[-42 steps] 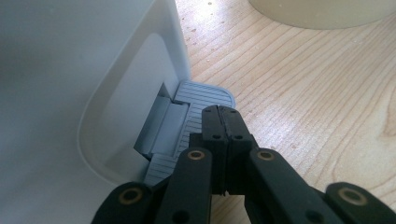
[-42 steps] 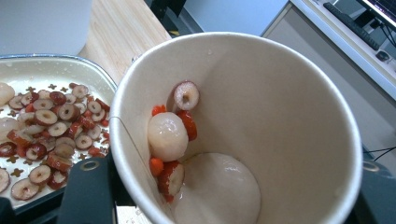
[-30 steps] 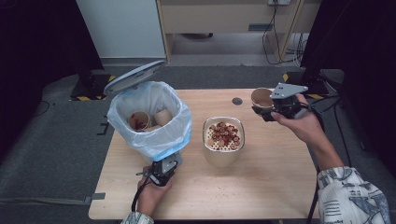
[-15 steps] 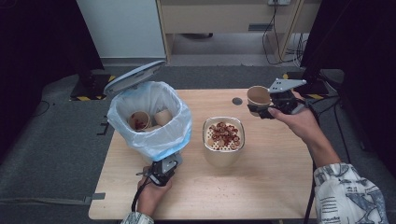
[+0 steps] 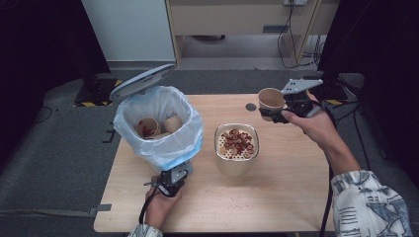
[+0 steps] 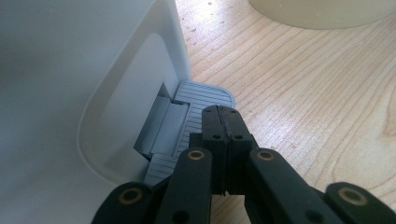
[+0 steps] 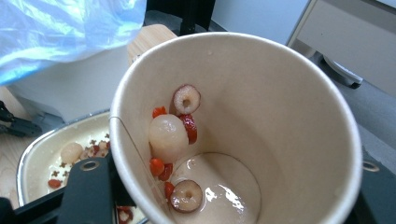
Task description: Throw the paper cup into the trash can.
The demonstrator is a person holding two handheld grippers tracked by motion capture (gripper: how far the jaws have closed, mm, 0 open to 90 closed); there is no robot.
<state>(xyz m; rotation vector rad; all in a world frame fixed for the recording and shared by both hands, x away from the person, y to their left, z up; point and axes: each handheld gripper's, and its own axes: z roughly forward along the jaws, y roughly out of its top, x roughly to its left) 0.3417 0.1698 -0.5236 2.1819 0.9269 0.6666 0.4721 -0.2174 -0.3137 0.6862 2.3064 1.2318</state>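
Observation:
A white pedal bin (image 5: 159, 129) lined with a blue bag stands at the table's left, its lid (image 5: 141, 82) raised and used paper cups inside. My left gripper (image 5: 173, 180) is at the bin's foot. In the left gripper view its jaws are shut, tips (image 6: 223, 115) resting on the grey ribbed pedal (image 6: 201, 95). My right gripper (image 5: 273, 111) is shut on a brown paper cup (image 5: 270, 98), held above the table's far right. The cup (image 7: 280, 93) holds fruit scraps (image 7: 169, 135) and a little liquid. A cream bowl (image 5: 236, 148) with a strainer full of fruit bits stands mid-table.
A small dark disc (image 5: 251, 106) lies on the wood behind the bowl. The bin's white wall (image 6: 70, 70) is close beside the left jaws. Bare wood (image 5: 286, 187) stretches in front of and to the right of the bowl.
My right gripper has carried the paper cup slightly left, toward the bowl. The left gripper stays on the pedal and the lid stays up.

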